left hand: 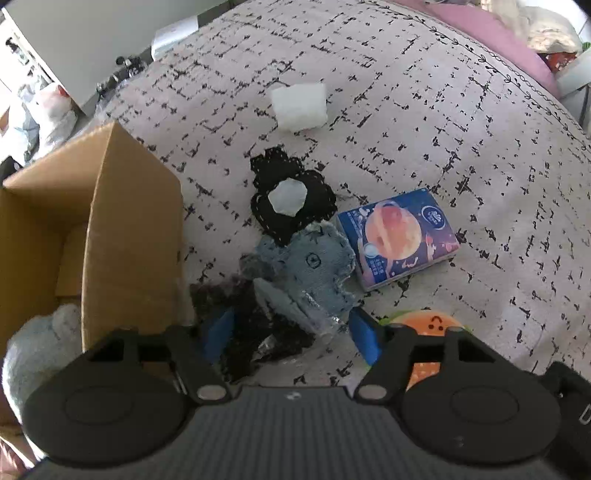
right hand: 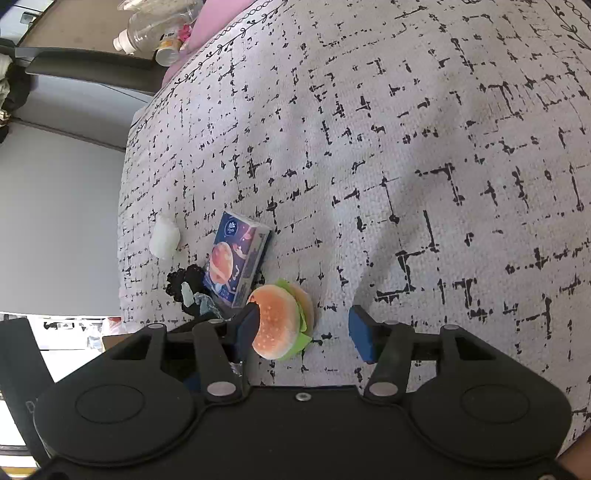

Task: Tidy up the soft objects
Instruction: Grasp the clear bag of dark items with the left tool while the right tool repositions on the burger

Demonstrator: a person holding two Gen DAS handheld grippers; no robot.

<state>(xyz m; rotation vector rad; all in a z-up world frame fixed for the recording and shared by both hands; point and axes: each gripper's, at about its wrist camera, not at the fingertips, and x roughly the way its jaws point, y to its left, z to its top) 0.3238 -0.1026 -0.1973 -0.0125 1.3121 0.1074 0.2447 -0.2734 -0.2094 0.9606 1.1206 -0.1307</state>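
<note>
My left gripper (left hand: 291, 338) is open over a dark fabric piece in clear wrap (left hand: 258, 328), beside a blue denim patch (left hand: 314, 266). A black lace piece with a white disc (left hand: 288, 195), a blue tissue pack (left hand: 397, 242) and a white foam block (left hand: 300, 106) lie beyond on the bedspread. My right gripper (right hand: 303, 332) is open around a plush hamburger (right hand: 282, 321), whose bun touches the left finger (right hand: 247, 328). The burger also shows in the left wrist view (left hand: 432, 325).
An open cardboard box (left hand: 122, 240) stands at the left with a pale blue plush toy (left hand: 40, 350) in it. The patterned bedspread (right hand: 424, 166) stretches to the right. Plastic bottles (right hand: 159, 26) lie at the bed's far edge. A pink pillow (left hand: 491, 33) lies at the back.
</note>
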